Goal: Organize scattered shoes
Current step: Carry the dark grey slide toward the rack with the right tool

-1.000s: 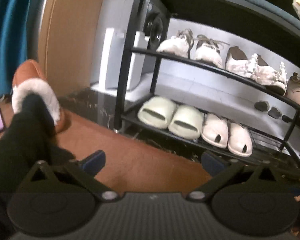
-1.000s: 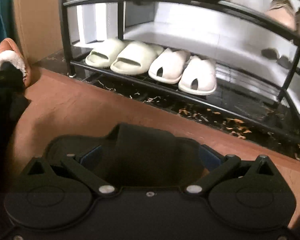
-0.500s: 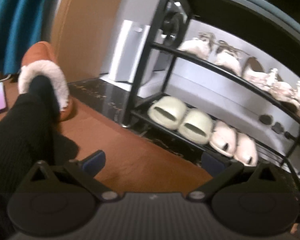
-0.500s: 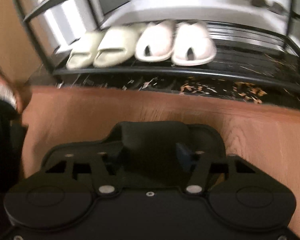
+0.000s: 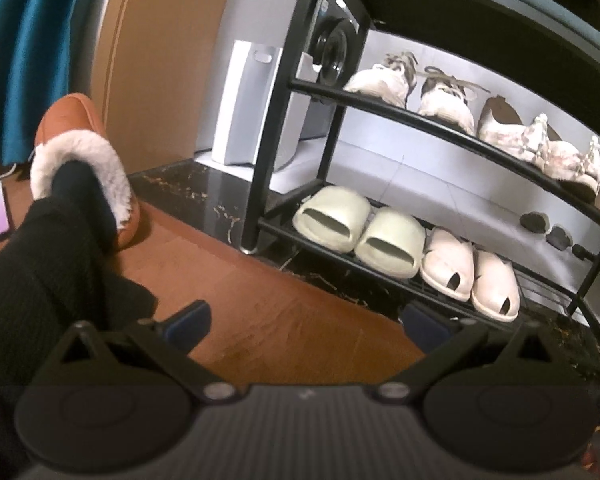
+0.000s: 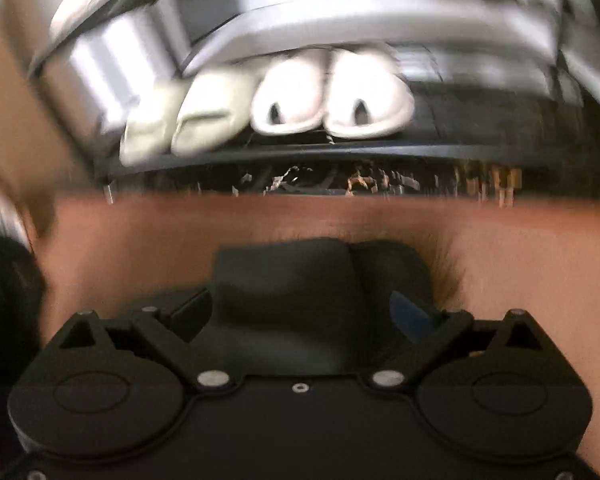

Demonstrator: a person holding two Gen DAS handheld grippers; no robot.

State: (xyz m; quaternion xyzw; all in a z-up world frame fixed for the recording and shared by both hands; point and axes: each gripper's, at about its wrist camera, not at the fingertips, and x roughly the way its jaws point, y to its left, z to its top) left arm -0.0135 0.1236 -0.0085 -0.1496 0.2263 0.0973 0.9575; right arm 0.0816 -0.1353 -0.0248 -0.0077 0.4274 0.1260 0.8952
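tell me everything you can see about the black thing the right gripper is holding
The black slipper looks like a slide shoe of smooth, matte, foam-like material with a broad raised strap. It sits between the fingers of the right gripper, which are closed against its two sides, and it points forward toward the shoe rack. It appears to be held above the brown floor, though blur hides whether it touches. Its far end and sole are not visible.

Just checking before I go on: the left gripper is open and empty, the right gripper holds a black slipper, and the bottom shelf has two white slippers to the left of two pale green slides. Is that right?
One thing is off. In the left wrist view the pale green slides sit at the left of the bottom shelf, with the white slippers to their right. The left gripper is open and empty, and the right gripper holds the black slipper.
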